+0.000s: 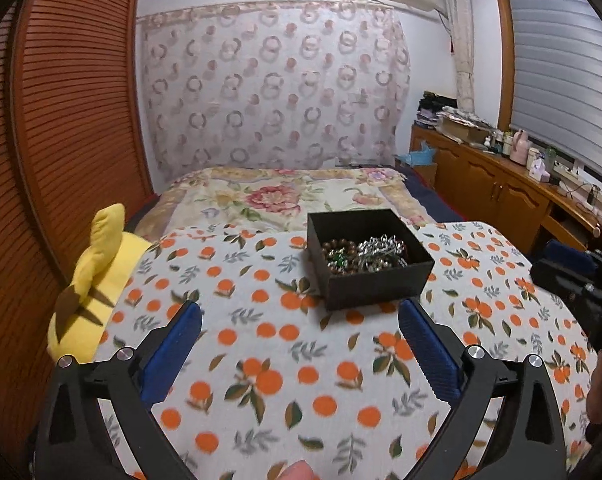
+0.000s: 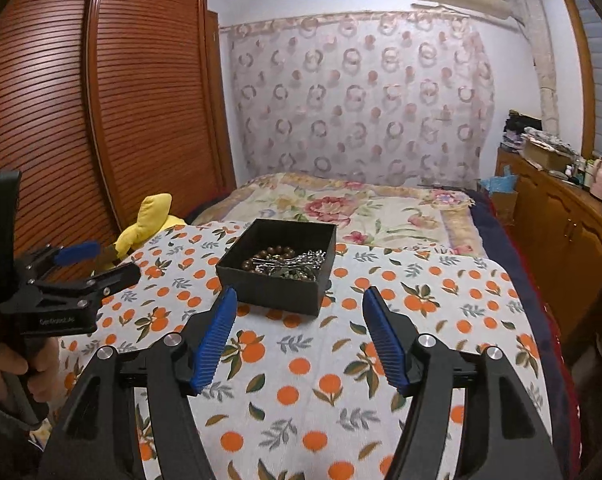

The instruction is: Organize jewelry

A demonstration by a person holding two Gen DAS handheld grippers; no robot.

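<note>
Now — left gripper [image 1: 300, 316] tilted down, jaws wide, empty | right gripper [image 2: 300, 302] likewise, seemingly narrower — short of box [image 1: 371, 258]

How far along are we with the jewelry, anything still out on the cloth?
Done, it seems: beads and silver pieces lie together in the black box on the orange-print cloth. No loose jewelry shows on the cloth in either view. In hand: nothing; the left claw and right claw are both open and empty, short of the box. Left: probably nothing, unless the heap needs sorting or a lid, which is not in view.
</note>
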